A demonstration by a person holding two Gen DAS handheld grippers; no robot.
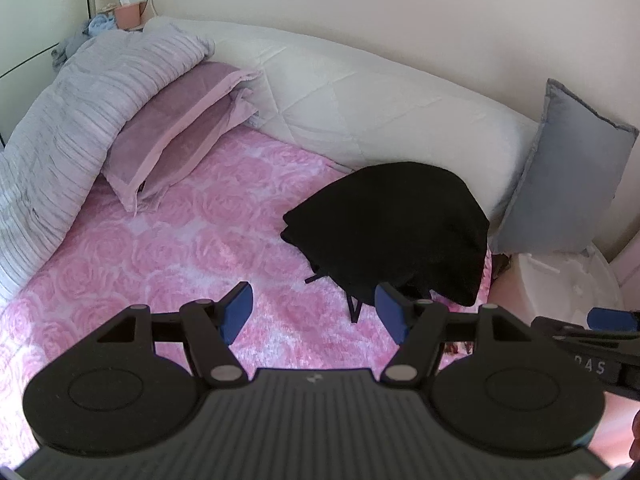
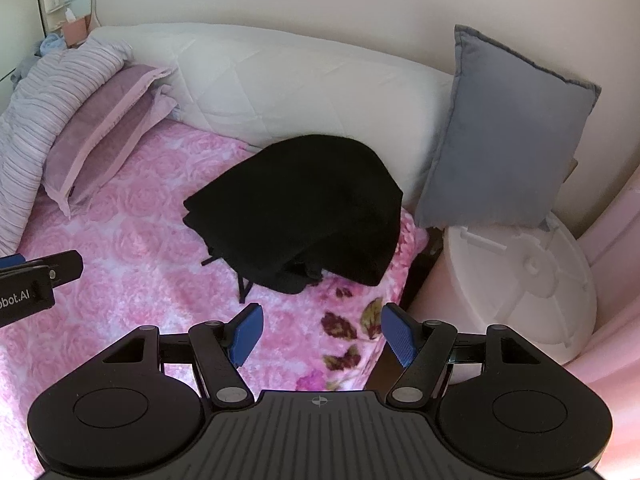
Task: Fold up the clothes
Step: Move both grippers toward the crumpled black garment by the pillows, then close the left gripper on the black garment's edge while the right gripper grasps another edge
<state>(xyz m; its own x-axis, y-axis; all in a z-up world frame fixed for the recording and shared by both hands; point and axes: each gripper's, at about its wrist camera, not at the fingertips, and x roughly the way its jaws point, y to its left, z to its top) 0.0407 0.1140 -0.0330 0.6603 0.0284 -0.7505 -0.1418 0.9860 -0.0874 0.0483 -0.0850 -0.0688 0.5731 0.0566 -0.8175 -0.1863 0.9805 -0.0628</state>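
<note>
Both tools hover level over the bed [image 2: 132,248], spread and empty: left tool [image 1: 314,312], right tool [image 2: 322,334]; apparently folded black garment [image 2: 304,212] at twelve o'clock.

matt black cloth garment [image 2: 296,216] at twelve o'clock lies on a plush pink rose-textured blanket [image 2: 132,248]; quilted white headboard [image 2: 280,80]; smooth white plastic lid [image 2: 516,272] at two o'clock.
</note>
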